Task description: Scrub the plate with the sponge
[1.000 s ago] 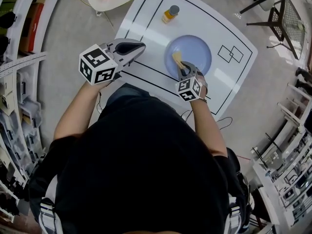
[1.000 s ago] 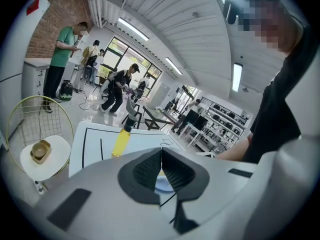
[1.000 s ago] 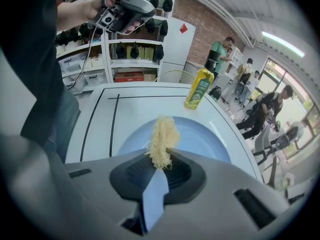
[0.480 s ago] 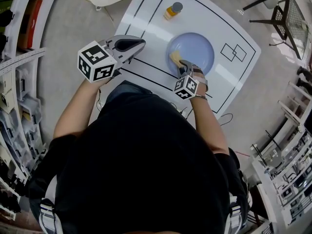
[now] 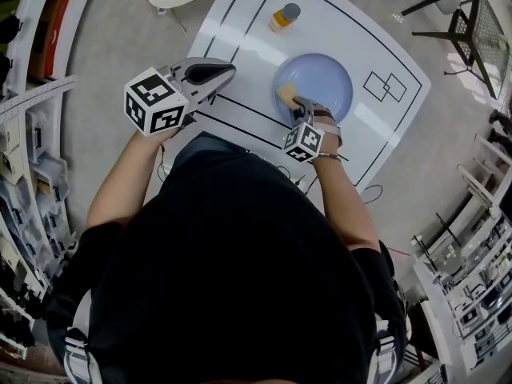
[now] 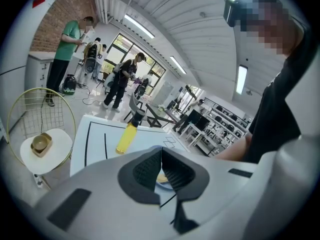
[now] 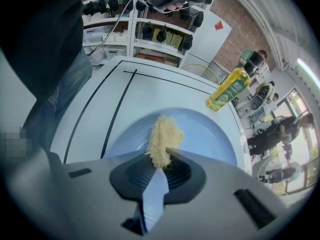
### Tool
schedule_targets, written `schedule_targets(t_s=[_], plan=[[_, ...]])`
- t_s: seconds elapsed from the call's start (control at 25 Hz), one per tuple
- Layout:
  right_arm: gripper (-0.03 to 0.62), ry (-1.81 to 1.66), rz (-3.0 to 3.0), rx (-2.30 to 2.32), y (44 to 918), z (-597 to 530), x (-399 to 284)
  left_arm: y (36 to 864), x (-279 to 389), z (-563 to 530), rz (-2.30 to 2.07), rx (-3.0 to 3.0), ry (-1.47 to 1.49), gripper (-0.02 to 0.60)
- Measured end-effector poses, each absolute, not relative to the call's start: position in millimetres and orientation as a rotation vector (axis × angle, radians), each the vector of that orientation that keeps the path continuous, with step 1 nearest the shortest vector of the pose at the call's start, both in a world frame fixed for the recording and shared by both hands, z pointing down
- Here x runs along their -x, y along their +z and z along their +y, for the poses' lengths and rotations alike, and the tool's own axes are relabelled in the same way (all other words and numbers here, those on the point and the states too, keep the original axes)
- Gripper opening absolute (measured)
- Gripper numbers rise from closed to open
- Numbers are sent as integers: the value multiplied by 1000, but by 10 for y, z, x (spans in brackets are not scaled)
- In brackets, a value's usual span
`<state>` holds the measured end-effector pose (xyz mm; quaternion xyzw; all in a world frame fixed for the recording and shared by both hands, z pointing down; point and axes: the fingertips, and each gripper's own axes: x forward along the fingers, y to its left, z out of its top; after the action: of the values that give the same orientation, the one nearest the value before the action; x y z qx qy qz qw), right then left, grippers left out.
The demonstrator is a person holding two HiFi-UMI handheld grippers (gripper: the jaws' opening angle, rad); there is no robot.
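- The right gripper point(image 5: 298, 105) has its jaws clamped on the near end of the yellow sponge point(image 5: 286, 94). Most of the sponge projects past the tips, so the fibrous face, not the jaws, meets the work surface.
- The sponge rests on the near-left part of the blue plate point(image 5: 326, 82), close to the rim. The right gripper view shows it lying against the plate's inner surface point(image 7: 212, 134), with the gripper angled down onto it; this angle probably lets pressure pass through the sponge.
- The plate lies flat on the white table point(image 5: 384, 50), inside the marked black outline. Nothing pins it down.
- The left gripper point(image 5: 226, 72) is held above the table's left edge, well apart from the plate. Its jaws are pressed together with nothing between them. It appears parked out of the scrubbing path.
- A yellow bottle point(image 5: 280, 18) stands upright at the table's far side, away from the plate.
- Judgement: scrubbing is in progress. An unheld plate may slide under sideways strokes.
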<state>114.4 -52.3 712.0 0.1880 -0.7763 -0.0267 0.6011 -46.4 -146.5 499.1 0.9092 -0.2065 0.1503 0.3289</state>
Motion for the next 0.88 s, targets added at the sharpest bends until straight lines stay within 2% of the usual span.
schedule_targets(t_s=[0.88], plan=[[34, -93, -1764, -496, 7142, -1198, -1210, 5143, 575, -1610, -523, -2355, 422, 9]])
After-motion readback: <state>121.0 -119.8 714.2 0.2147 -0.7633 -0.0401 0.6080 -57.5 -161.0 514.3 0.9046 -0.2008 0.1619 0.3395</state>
